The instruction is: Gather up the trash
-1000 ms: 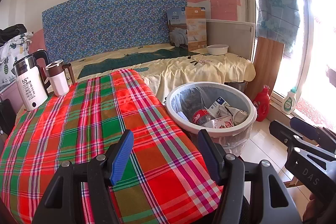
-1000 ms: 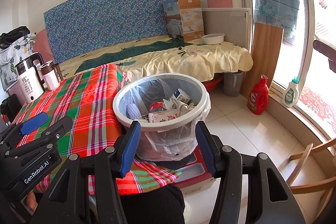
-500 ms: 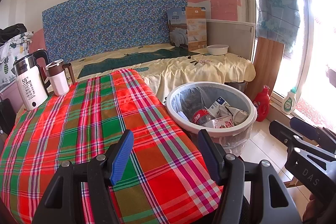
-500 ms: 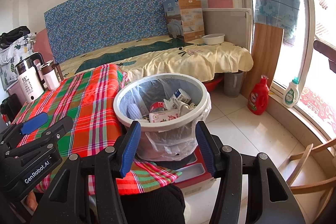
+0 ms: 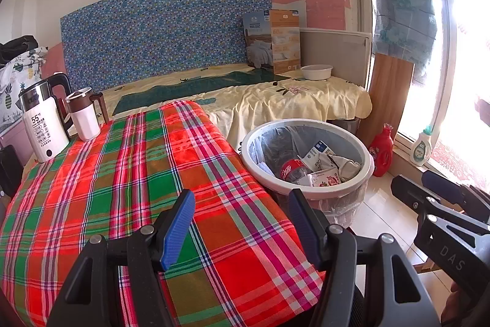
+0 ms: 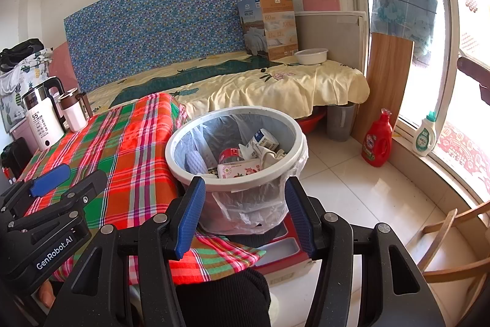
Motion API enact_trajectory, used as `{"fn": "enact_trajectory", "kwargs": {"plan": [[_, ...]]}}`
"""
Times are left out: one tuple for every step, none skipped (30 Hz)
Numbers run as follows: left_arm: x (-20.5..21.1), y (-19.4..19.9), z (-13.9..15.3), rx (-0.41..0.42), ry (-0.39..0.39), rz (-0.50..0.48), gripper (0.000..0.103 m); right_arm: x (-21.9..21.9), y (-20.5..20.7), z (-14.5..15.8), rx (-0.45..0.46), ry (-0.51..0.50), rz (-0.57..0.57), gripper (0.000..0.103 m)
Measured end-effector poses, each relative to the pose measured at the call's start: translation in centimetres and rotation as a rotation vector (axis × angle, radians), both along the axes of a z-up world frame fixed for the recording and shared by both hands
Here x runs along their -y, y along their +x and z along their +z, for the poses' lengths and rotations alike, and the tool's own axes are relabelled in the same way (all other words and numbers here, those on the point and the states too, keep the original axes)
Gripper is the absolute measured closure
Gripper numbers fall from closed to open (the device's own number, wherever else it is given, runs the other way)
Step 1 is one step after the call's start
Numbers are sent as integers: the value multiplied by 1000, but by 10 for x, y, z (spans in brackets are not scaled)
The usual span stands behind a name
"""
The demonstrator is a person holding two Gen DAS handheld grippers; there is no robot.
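Note:
A grey trash bin (image 5: 366, 170) (image 6: 183, 170) lined with a clear bag stands on the floor beside the table. Inside lie a red cola bottle (image 5: 292, 169) (image 6: 229, 156), milk cartons (image 5: 317, 153) (image 6: 263, 141) and crumpled paper. My left gripper (image 5: 242, 222) is open and empty above the red-green plaid tablecloth (image 5: 122, 189) (image 6: 122, 149). My right gripper (image 6: 243, 210) is open and empty, held in front of the bin's near side. Each gripper also shows in the other's view, the right (image 5: 444, 204) and the left (image 6: 61, 183).
A white kettle (image 5: 43, 127) and a mug (image 5: 84, 115) stand at the table's far left. A bed (image 5: 275, 94) lies behind. A red bottle (image 6: 376, 140) and a white bottle (image 6: 424, 137) stand by the window. A wooden chair (image 6: 453, 238) is at right.

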State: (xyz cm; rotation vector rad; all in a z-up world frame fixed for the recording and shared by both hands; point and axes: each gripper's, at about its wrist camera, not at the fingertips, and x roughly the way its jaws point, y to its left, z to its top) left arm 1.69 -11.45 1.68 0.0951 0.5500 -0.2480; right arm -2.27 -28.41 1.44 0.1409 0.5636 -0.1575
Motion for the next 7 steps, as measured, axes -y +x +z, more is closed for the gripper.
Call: {"fn": "enact_trajectory", "kwargs": {"plan": [[0, 0, 0, 0, 0, 0, 40, 0, 0, 0, 1, -1, 1, 48], [0, 0, 0, -1, 0, 0, 40, 0, 0, 0, 1, -2, 1, 48], [0, 0, 0, -1, 0, 1, 40, -1, 0, 0, 0, 0, 1, 48], [0, 0, 0, -2, -1, 3, 40, -1, 0, 0, 0, 1, 1, 48], [0, 0, -1, -4, -1, 3, 40, -1, 0, 0, 0, -1, 1, 48], [0, 1, -1, -6, -1, 4, 40, 0, 0, 0, 0, -1, 1, 48], [0, 1, -2, -7, 0, 6, 40, 0, 0, 0, 0, 0, 1, 48]]}}
